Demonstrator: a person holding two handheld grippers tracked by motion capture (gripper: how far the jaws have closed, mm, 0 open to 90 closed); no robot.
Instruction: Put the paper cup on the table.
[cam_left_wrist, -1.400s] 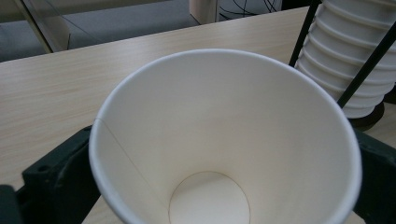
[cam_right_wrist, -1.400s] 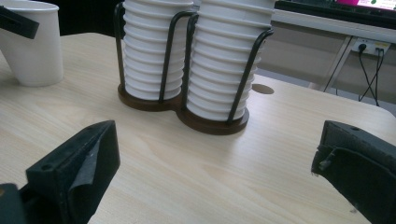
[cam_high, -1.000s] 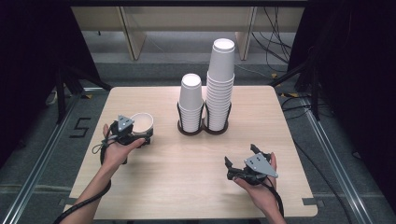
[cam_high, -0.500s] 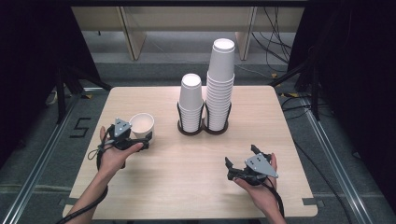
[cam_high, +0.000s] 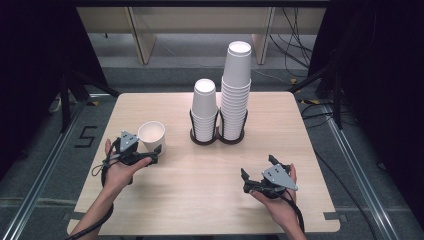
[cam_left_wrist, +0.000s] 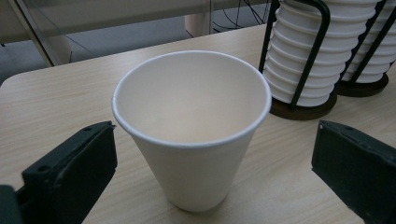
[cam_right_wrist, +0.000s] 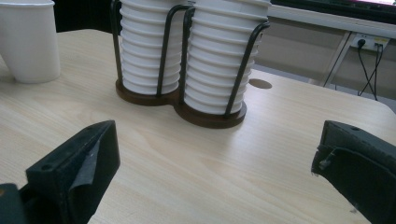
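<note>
Left gripper view: plain white paper cup (cam_left_wrist: 191, 130), upright, empty, rolled rim.

cup stacks (cam_high: 222, 107) mid-table, bare front

In the left gripper view the top edge cuts off both cup stacks (cam_left_wrist: 299, 51) in the wire holder (cam_left_wrist: 306, 70), so their heights cannot be read there. In the right gripper view the single paper cup (cam_right_wrist: 29, 39), left of the holder, loses its rim to the frame's corner.
</note>
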